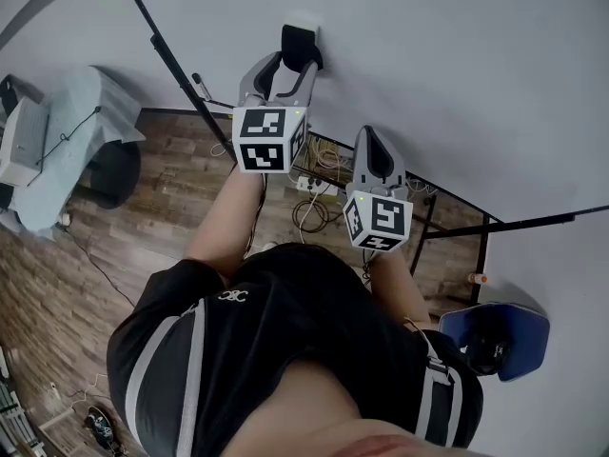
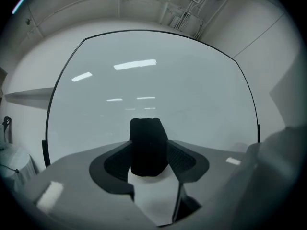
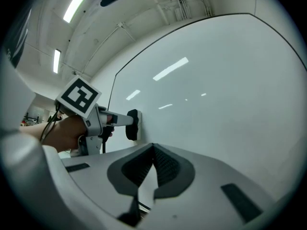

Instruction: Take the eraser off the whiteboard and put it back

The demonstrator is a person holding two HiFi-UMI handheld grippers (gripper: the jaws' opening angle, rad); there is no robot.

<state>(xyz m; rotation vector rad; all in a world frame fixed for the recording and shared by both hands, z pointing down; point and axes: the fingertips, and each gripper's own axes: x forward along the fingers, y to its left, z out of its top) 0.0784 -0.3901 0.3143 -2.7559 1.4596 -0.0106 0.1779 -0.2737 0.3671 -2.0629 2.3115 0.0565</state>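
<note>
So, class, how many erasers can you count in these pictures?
1: a black eraser on the whiteboard, between the left gripper's parted jaws. No other shows, though one could be hidden.

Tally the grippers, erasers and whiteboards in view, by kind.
grippers: 2 (left gripper, right gripper)
eraser: 1
whiteboard: 1
Total: 4

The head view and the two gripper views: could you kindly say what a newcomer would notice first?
First the black eraser, sitting on the whiteboard and standing between the parted jaws of the open left claw. Then the right claw, shut and empty, pointing at bare whiteboard to the eraser's right.
</note>
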